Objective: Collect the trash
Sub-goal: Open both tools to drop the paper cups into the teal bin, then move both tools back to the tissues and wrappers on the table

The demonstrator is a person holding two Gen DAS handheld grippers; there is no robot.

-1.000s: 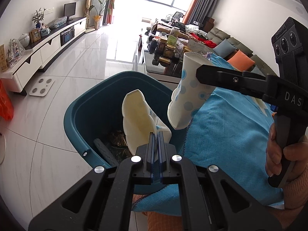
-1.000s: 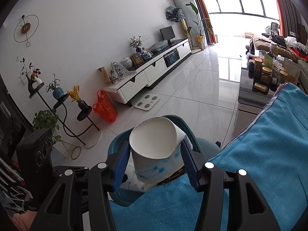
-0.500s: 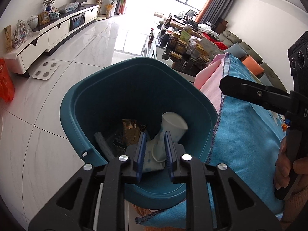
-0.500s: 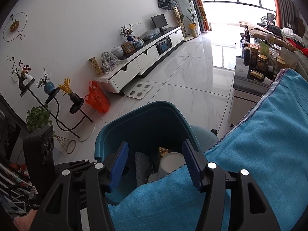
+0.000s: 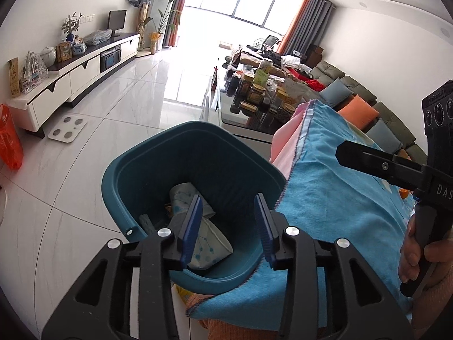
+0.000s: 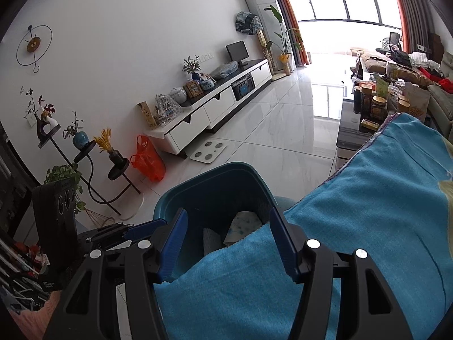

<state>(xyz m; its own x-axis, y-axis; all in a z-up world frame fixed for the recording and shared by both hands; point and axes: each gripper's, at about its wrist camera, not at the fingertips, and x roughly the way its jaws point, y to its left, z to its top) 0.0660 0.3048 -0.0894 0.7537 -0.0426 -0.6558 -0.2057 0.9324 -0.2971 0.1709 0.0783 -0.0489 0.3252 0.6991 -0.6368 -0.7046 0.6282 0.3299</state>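
Paper cups point(image 5: 202, 243) lie inside the teal bin point(image 5: 158, 153), so your left gripper point(image 5: 228, 231) hangs above it, jaws opening and empty; your right gripper point(image 6: 228, 240) stands wide, holding nothing.

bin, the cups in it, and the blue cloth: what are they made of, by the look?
Bin: likely moulded plastic, teal, smooth with a soft sheen and a rolled rim.
Cups: apparently thin paper, white with a blue dot print, matte; they lie creased and squashed.
Cloth: looks like terry or microfibre towelling, fuzzy and matte, with a stitched edge.
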